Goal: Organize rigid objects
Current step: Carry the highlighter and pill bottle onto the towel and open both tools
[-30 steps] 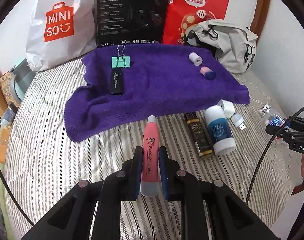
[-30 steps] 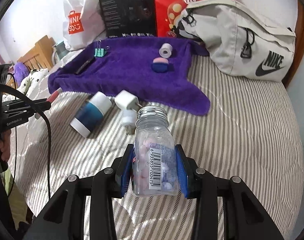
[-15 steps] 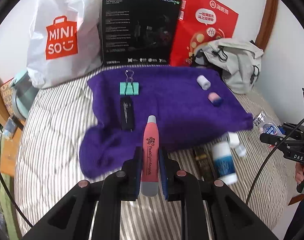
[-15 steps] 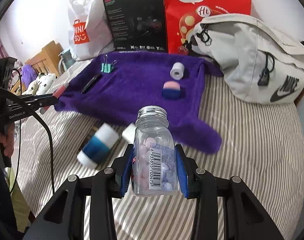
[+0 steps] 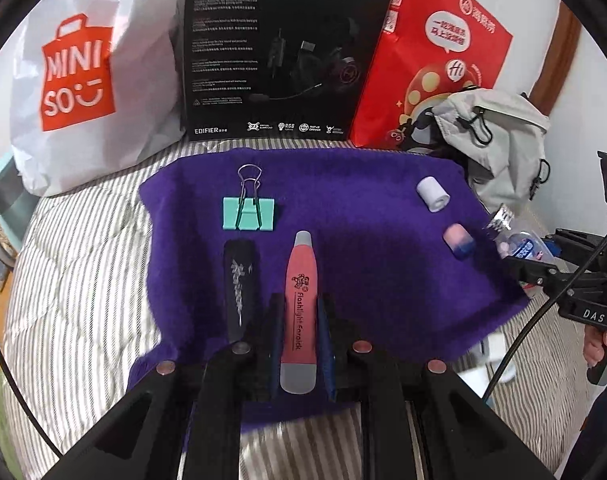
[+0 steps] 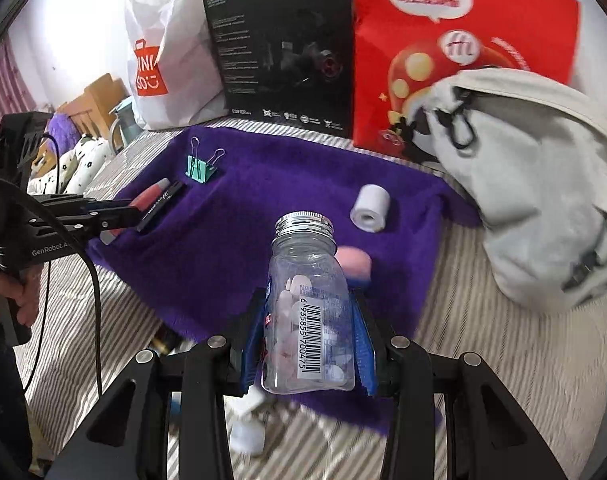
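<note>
The left claw (image 5: 299, 322), clamped on a pink flashlight earpick (image 5: 300, 312), and the right claw (image 6: 308, 330), gripping a clear pill bottle (image 6: 308, 308), hover above a purple towel (image 5: 363, 264) on the striped bed (image 5: 83, 280).

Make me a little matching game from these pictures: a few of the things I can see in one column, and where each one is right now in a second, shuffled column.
Things:
1. pink flashlight
2. clear bottle
3. green binder clip
4. white roll

Places:
A. lying on the purple towel near the grey bag
B. gripped in the left tongs
C. on the towel, just beyond the black flat case
D. gripped in the right tongs

Pairs: 1-B, 2-D, 3-C, 4-A
</note>
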{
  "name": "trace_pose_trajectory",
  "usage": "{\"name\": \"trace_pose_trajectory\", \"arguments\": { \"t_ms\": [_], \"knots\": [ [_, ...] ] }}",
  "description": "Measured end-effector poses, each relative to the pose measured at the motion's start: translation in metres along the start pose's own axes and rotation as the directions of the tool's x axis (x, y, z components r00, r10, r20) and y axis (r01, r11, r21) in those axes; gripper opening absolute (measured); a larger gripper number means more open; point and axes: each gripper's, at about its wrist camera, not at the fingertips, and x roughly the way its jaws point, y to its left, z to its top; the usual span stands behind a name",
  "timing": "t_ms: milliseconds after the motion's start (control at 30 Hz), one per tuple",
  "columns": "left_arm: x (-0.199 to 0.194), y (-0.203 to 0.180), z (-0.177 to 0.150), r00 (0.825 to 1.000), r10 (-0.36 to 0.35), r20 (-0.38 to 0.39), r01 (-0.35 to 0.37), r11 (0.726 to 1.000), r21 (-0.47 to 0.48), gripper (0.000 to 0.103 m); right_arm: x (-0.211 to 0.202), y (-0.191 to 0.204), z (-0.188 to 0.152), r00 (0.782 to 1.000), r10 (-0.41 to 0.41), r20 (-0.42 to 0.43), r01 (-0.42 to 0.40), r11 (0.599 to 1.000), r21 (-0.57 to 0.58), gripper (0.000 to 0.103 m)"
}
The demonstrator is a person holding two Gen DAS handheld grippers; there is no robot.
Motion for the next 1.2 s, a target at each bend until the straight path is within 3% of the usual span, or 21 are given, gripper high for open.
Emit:
{"name": "trace_pose_trajectory", "arguments": {
  "t_ms": [333,500,1000,1200],
  "knots": [
    [0.028,0.004,0.006,1.000,0.012,-0.025,-0.012,1.000,-0.012,0.016,0.041,0.004,-0.001,0.997,0.027,-0.067,-0.030,0.999,-0.039,0.040],
    [0.037,0.002,0.003,0.999,0.021,-0.038,-0.020,1.000,0.008,0.016,0.053,0.001,-0.006,0.996,-0.005,-0.091,0.000,0.999,-0.050,0.040],
    [0.044,-0.009,-0.001,0.995,0.103,-0.017,-0.102,0.992,0.075,0.016,0.054,0.003,-0.008,0.998,-0.018,-0.065,0.013,0.997,-0.072,0.041],
    [0.041,-0.011,-0.005,0.994,0.105,-0.011,-0.103,0.991,0.090,0.021,0.051,0.002,-0.012,0.998,0.009,-0.057,-0.013,0.998,-0.065,0.052]
  ]
}}
